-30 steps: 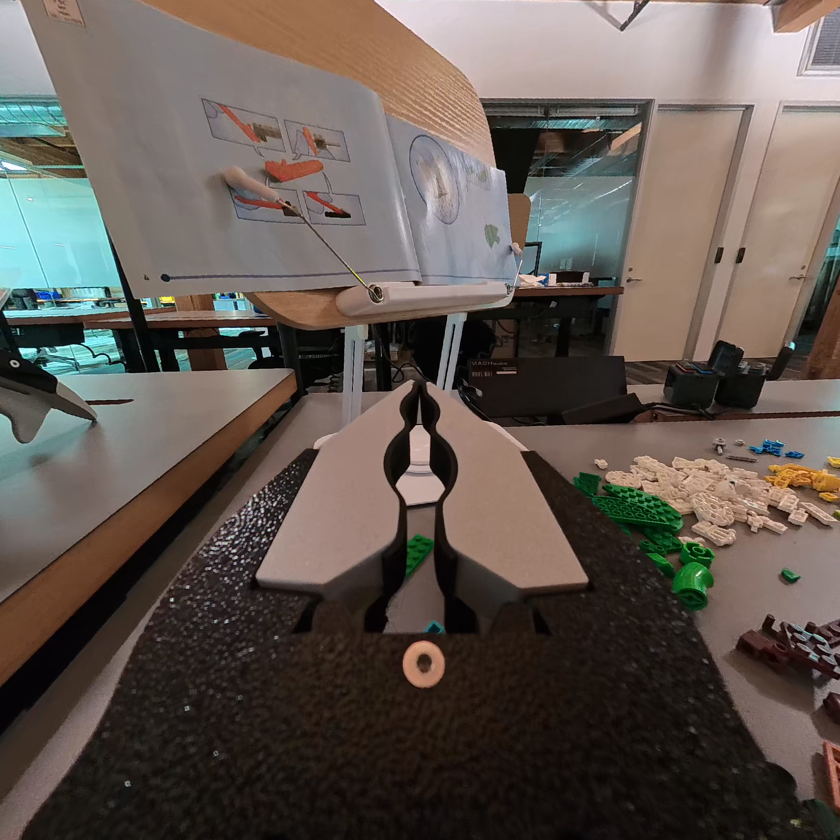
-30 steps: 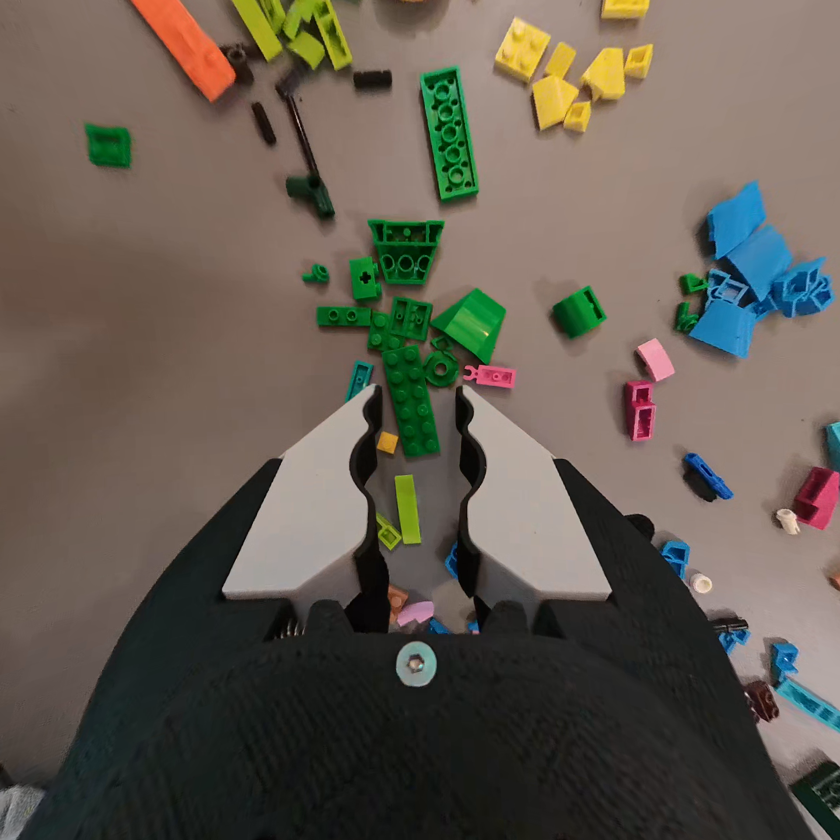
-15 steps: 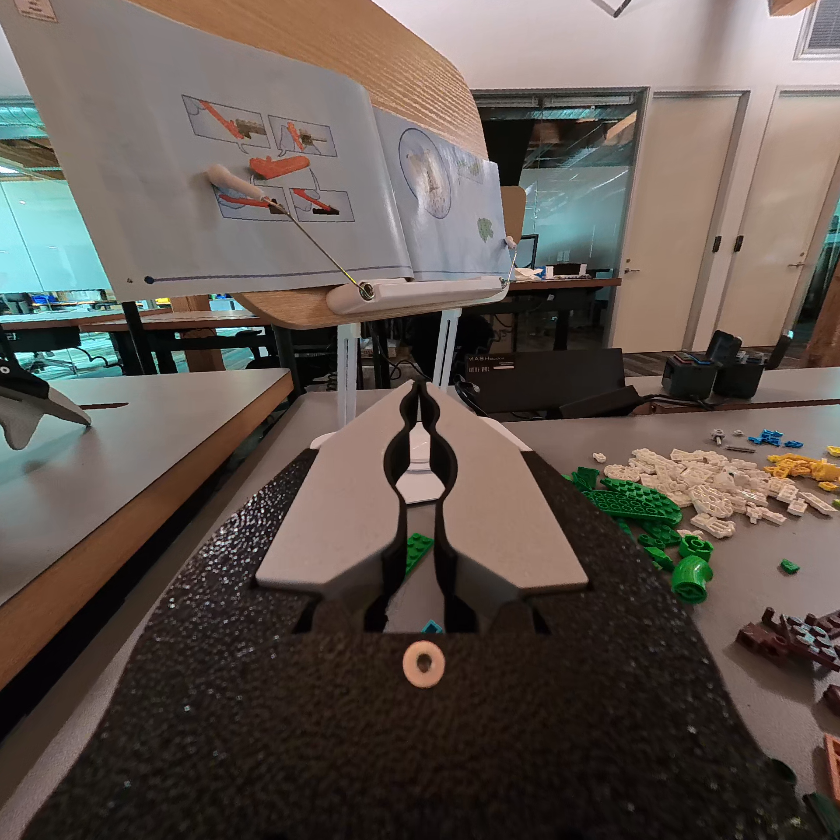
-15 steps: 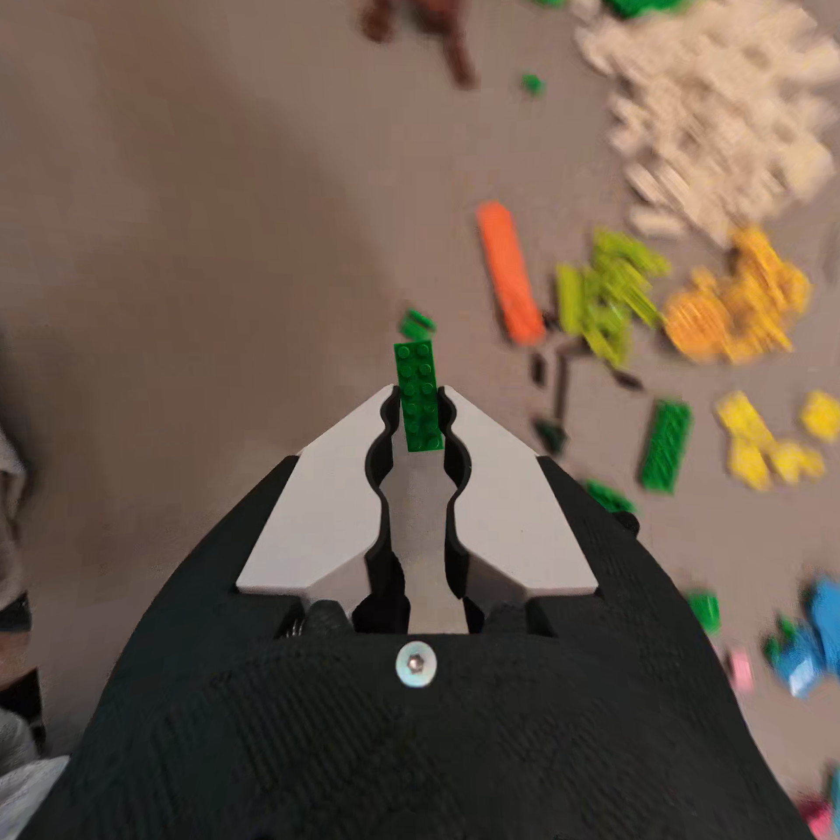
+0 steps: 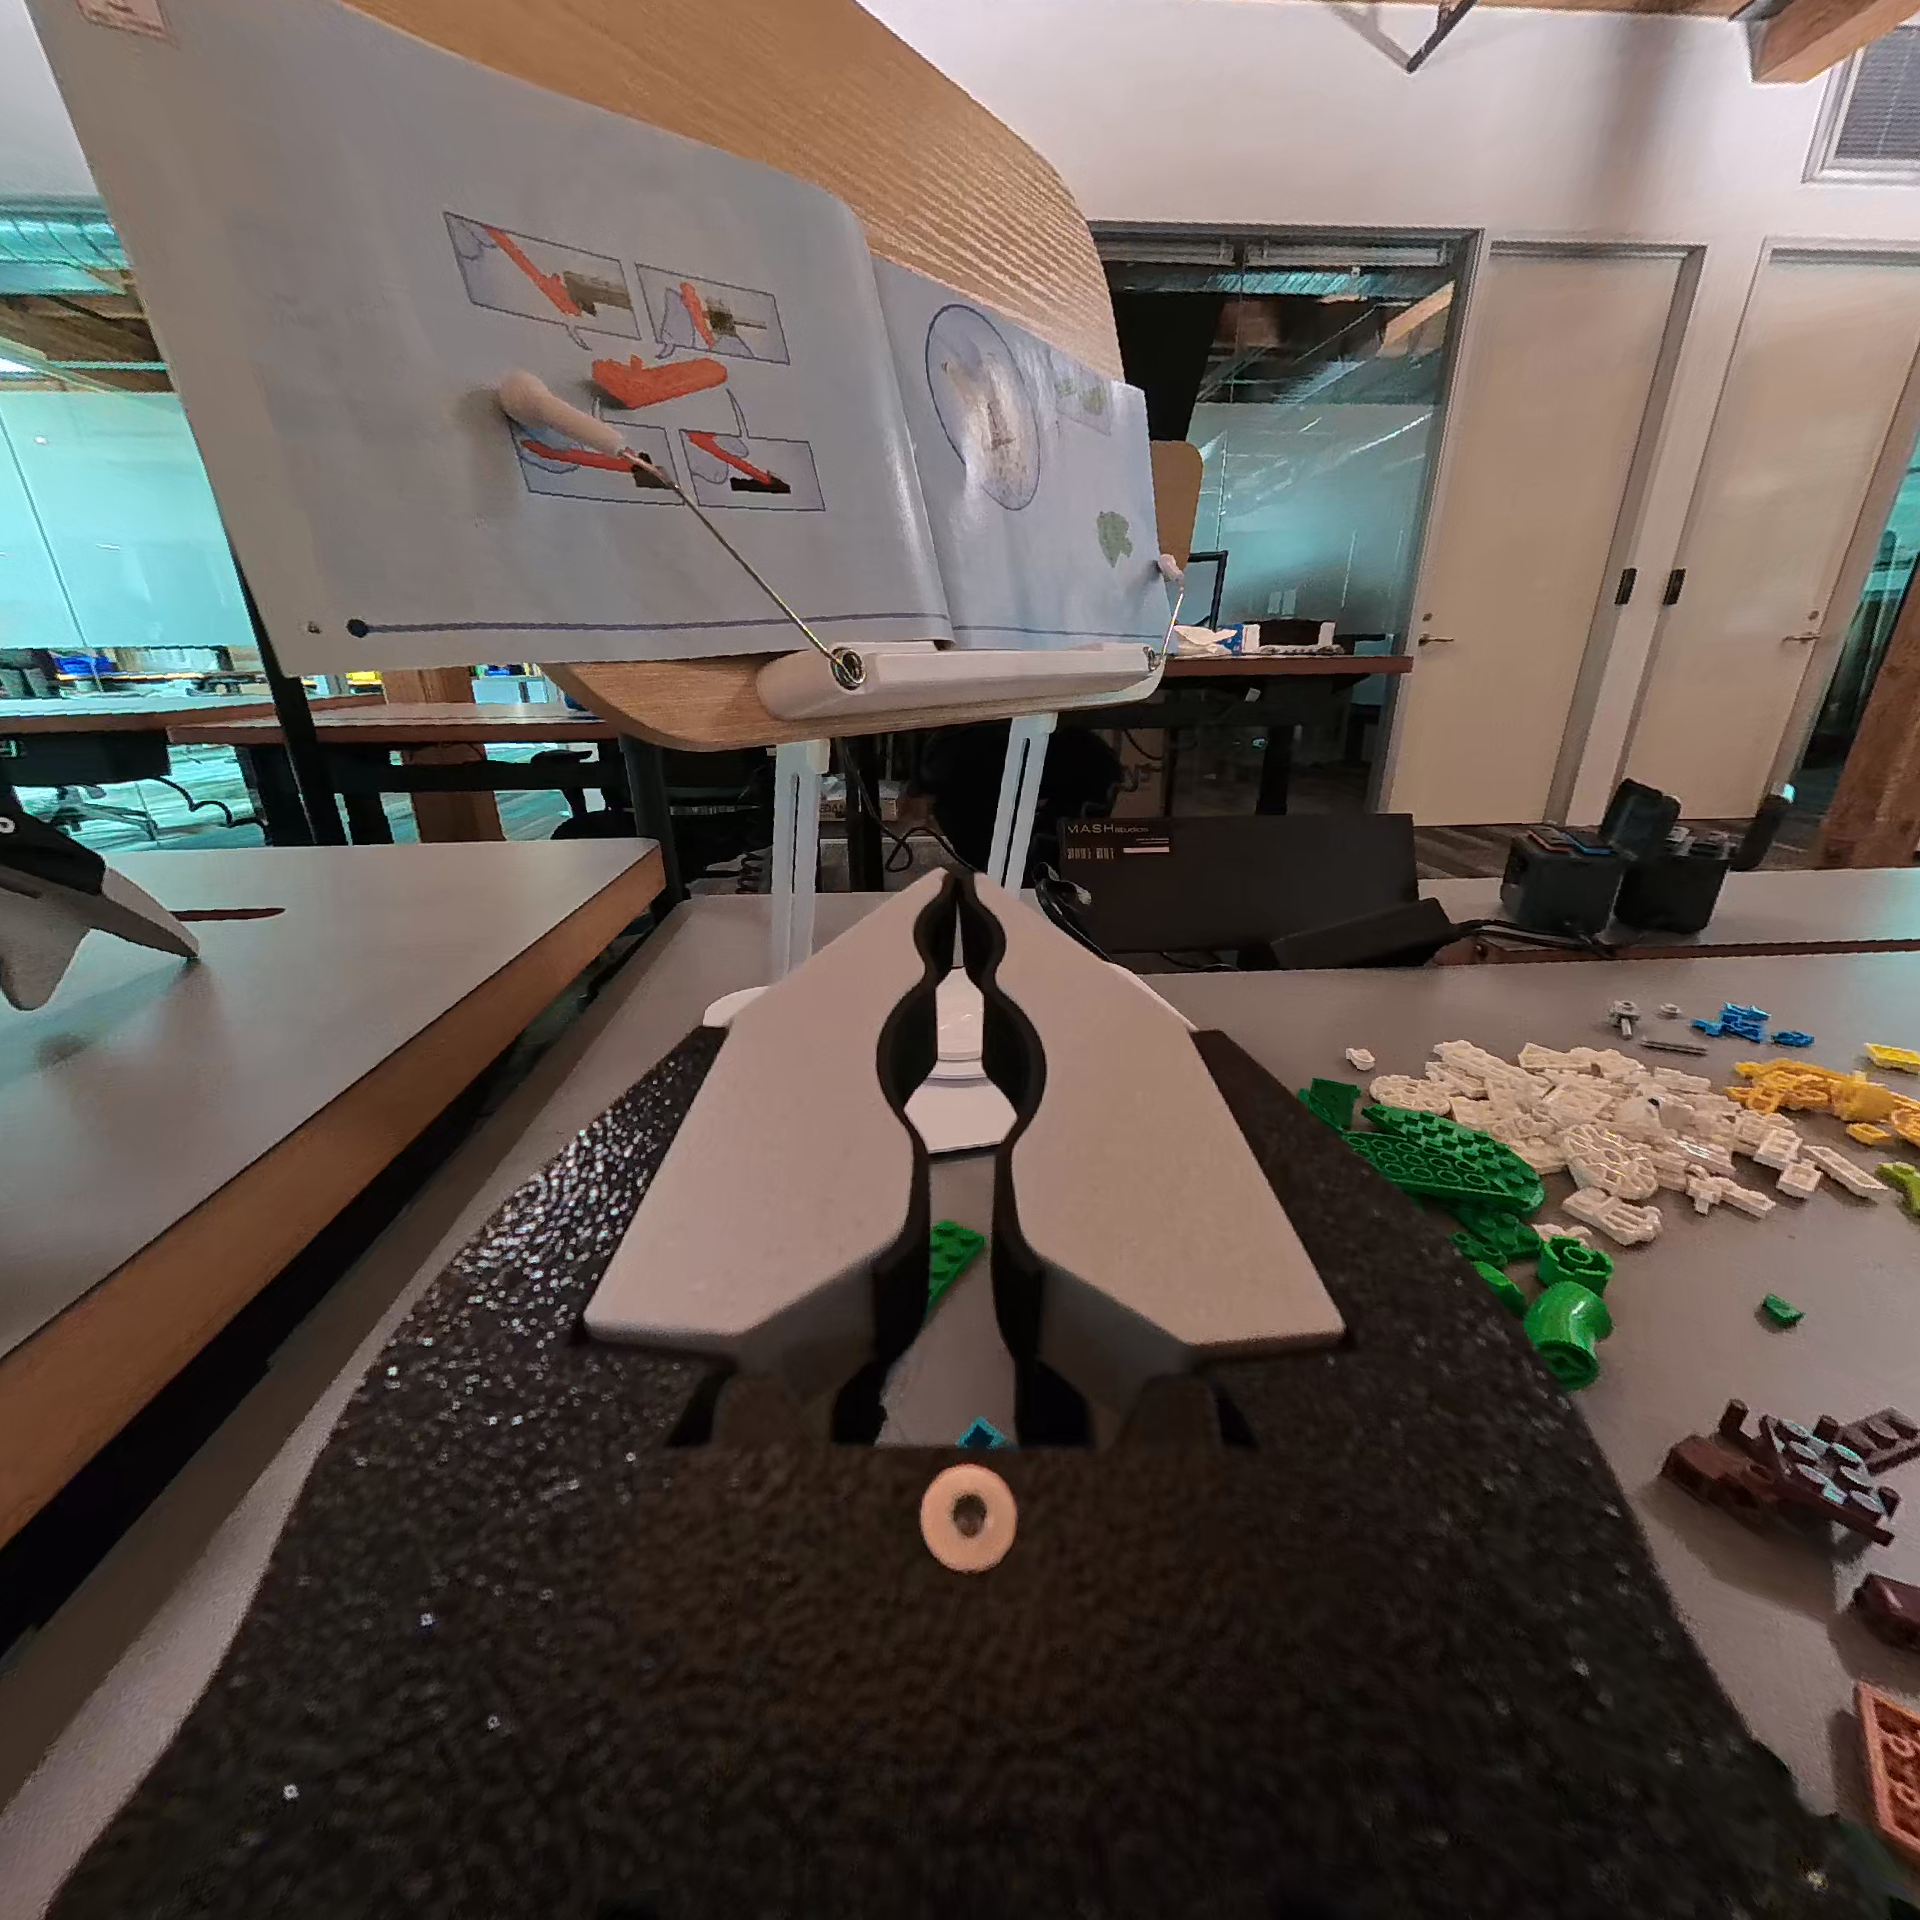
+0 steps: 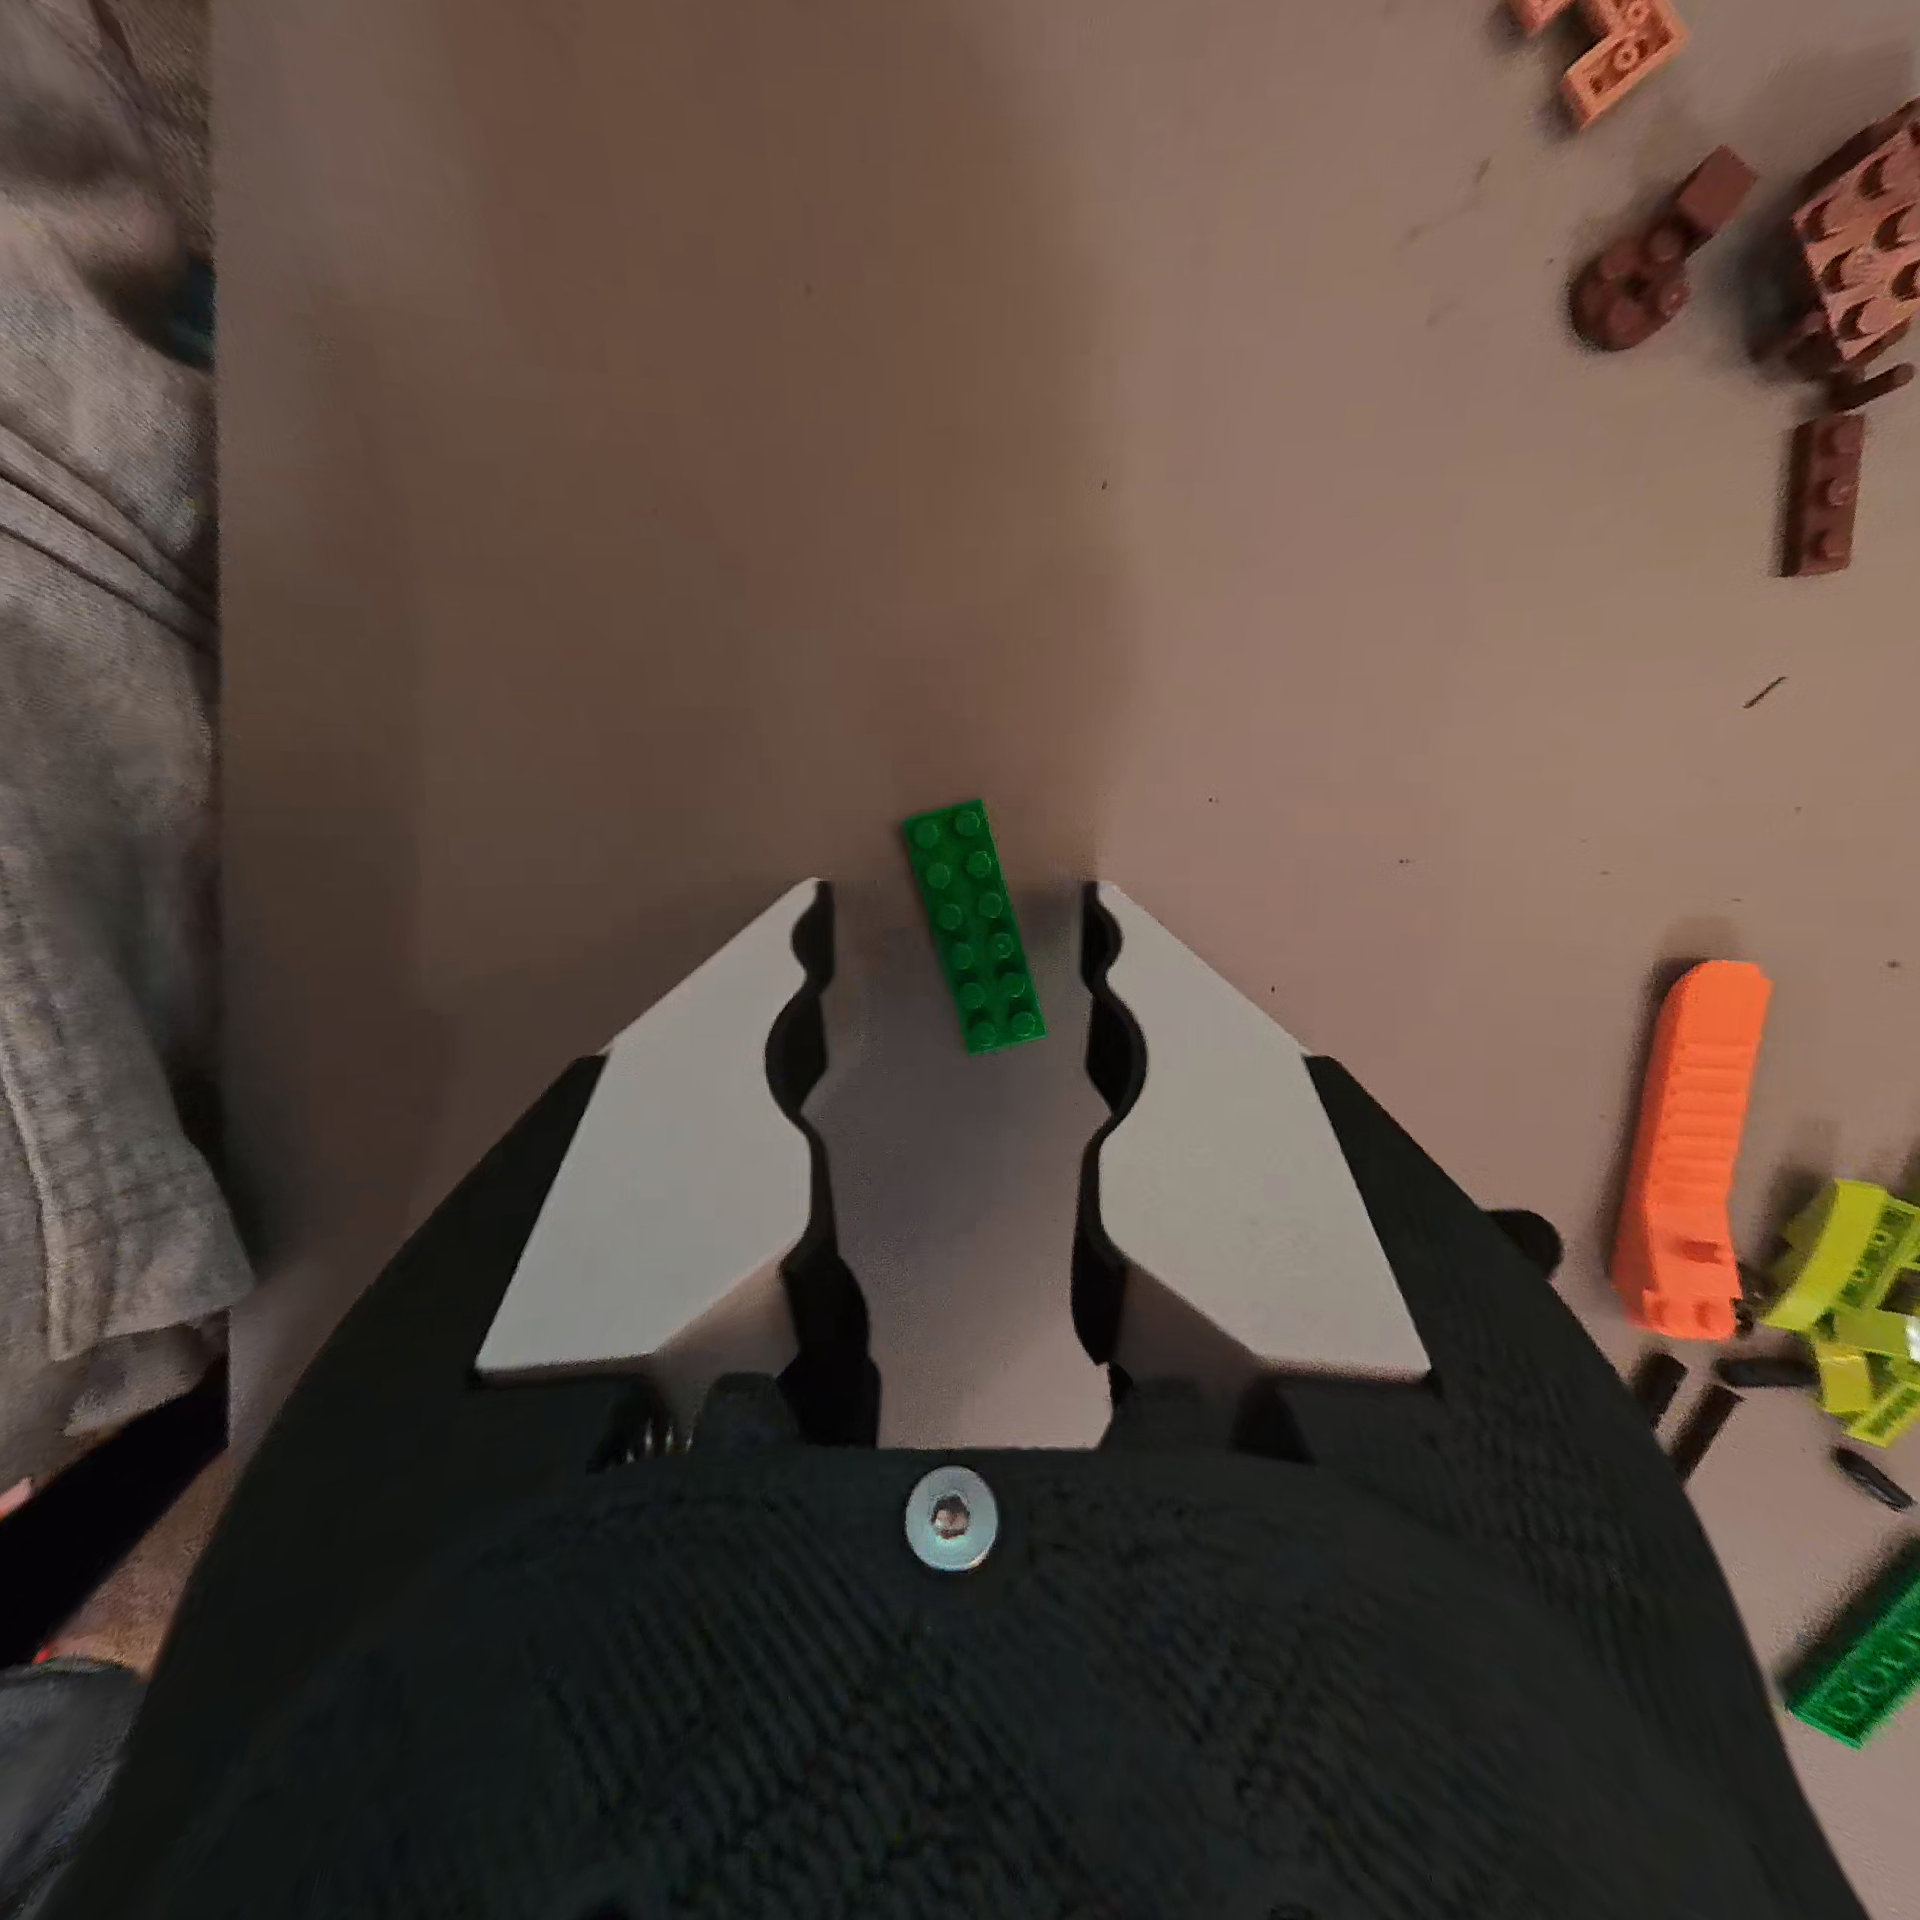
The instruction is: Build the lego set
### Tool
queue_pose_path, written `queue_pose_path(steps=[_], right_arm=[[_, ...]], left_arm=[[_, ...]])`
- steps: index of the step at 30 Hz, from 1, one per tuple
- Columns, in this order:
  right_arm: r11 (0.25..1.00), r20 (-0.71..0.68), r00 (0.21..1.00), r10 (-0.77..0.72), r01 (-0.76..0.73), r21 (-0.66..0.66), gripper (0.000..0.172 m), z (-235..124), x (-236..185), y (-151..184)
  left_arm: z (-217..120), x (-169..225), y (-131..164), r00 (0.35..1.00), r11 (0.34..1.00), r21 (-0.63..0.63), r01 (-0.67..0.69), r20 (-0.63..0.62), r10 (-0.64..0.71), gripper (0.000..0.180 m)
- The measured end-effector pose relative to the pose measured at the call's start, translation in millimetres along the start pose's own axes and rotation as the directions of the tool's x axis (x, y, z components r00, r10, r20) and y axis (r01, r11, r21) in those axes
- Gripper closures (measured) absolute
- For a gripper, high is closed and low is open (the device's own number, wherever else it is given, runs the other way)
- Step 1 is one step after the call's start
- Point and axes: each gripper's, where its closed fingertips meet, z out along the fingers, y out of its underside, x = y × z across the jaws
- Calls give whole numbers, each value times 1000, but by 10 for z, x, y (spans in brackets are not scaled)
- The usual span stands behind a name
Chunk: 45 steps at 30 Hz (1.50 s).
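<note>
Between the spread fingers of the right tool point(image 6: 956, 888), a green two-by-six studded plate point(image 6: 975, 927) lies flat and slightly askew on the grey worktop point(image 6: 623, 520), touching neither pad; to its right lie an orange brick separator point(image 6: 1688, 1148) and lime pieces point(image 6: 1855, 1283), with brown bricks point(image 6: 1860, 249) farther off. Over on the left tool point(image 5: 957, 891), the fingertips meet on nothing, pointing toward a stand-mounted instruction booklet point(image 5: 582, 416), with green bricks point(image 5: 1455, 1158) and white bricks point(image 5: 1621, 1132) heaped to its right.
</note>
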Motion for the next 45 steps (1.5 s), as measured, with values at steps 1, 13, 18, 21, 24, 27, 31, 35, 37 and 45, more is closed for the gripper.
queue_pose_path(steps=[1,13,18,21,24,27,31,35,37,45], right_arm=[[1000,-10,1000,11,-11,25,120,-26,20,-14],[748,-158,841,518,-356,560,120,-739,891,200],[838,-135,915,380,-279,469,120,-564,1189,-145],[867,-132,928,347,-264,424,121,-457,1609,-503],[905,-150,937,315,-249,345,121,-267,2008,-796],[918,-115,943,311,-267,293,120,-44,2279,-1005],[917,-82,932,353,-327,227,116,205,2534,-1040],[901,-11,920,392,-381,206,116,290,2555,-1070],[905,-4,922,386,-378,193,117,293,2550,-1079],[934,-61,947,316,-299,194,140,250,2506,-1109]], left_arm=[[0,3,-1,1000,1000,1,0,-1,0,180],[7,-36,-11,999,999,13,37,8,-38,180],[57,55,35,1000,1000,-6,13,-14,-13,180],[67,73,22,1000,1000,-2,-4,-21,4,180],[80,61,35,1000,1000,-8,-11,-19,10,180],[79,58,28,1000,1000,-5,-11,-20,11,180],[84,65,17,1000,1000,-1,-11,-23,11,180],[90,74,-1,999,1000,3,-23,-23,23,180],[90,77,-8,999,1000,6,-23,-24,23,180],[88,71,-25,1000,1000,12,-22,-22,22,180]])
